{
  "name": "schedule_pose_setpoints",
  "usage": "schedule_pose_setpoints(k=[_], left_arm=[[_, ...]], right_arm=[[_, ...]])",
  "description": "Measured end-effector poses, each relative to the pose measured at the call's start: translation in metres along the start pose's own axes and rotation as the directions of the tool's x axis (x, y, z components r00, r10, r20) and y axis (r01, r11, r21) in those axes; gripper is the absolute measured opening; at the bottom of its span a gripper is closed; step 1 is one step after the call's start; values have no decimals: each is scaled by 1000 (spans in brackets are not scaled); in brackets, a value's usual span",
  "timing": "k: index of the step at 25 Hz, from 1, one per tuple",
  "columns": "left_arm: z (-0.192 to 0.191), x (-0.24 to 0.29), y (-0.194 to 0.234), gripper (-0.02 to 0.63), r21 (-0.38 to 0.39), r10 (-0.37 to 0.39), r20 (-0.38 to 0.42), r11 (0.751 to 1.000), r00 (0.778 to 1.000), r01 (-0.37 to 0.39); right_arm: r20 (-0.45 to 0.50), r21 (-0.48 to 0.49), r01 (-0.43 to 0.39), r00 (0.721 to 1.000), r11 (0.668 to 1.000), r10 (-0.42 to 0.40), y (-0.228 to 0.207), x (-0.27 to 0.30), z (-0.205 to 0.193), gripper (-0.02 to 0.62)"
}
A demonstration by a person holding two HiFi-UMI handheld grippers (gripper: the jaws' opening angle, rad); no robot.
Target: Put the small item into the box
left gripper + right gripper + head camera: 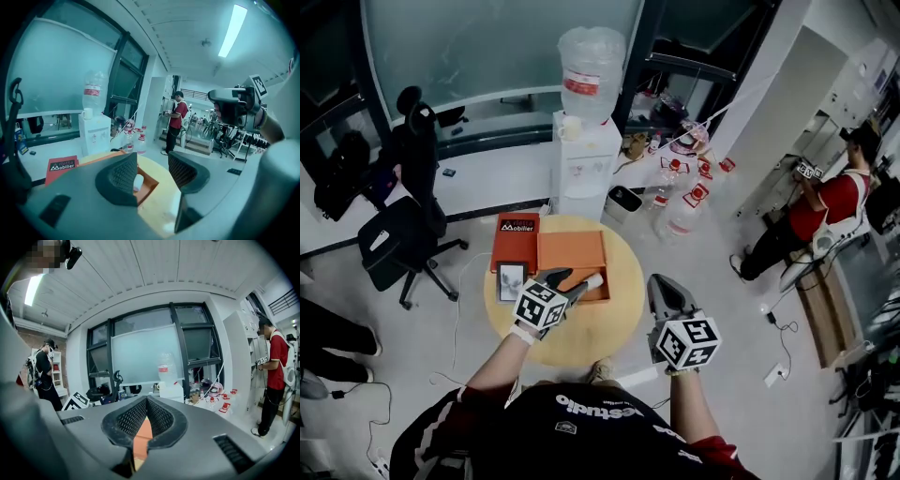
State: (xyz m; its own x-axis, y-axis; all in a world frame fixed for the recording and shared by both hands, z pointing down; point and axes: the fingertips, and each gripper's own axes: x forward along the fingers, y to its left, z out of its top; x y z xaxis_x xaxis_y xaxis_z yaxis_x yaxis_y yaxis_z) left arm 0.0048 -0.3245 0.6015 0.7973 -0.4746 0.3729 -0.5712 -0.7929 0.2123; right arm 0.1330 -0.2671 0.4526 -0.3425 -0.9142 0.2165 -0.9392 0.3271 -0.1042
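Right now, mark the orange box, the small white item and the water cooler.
orange box [572, 251], head view, bare floor inside.
white item [592, 279], head view, its middle.
water cooler [581, 173], head view, white front.

"Mobilier" in white on a black strip, beside a small angular logo, on the flat orange lid [517, 249] lying on the tabletop [600, 330]; smaller line above it too blurred to read. Upside down across the black shirt [581, 436]: white letters ending "estudio". Red label on the water bottle [590, 56] illegible

Bright, even light from a ceiling strip light [233, 30]; fisheye edges dark, teal-tinted
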Motion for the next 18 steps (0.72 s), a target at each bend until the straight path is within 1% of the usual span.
schedule_pose_setpoints(k=[6, 12, 18], left_arm=[[23, -44, -9, 219, -10, -14, 96, 1000, 995, 15], [45, -82, -9, 220, 6, 23, 172, 1000, 985, -25], [65, -120, -11, 219, 17, 58, 232, 998, 971, -63]], right_arm=[[36, 16, 9, 999, 1000, -10, 13, -9, 5, 26], [50, 14, 0, 999, 1000, 0, 22, -11, 7, 26], [67, 16, -30, 997, 999, 28, 36, -9, 15, 26]])
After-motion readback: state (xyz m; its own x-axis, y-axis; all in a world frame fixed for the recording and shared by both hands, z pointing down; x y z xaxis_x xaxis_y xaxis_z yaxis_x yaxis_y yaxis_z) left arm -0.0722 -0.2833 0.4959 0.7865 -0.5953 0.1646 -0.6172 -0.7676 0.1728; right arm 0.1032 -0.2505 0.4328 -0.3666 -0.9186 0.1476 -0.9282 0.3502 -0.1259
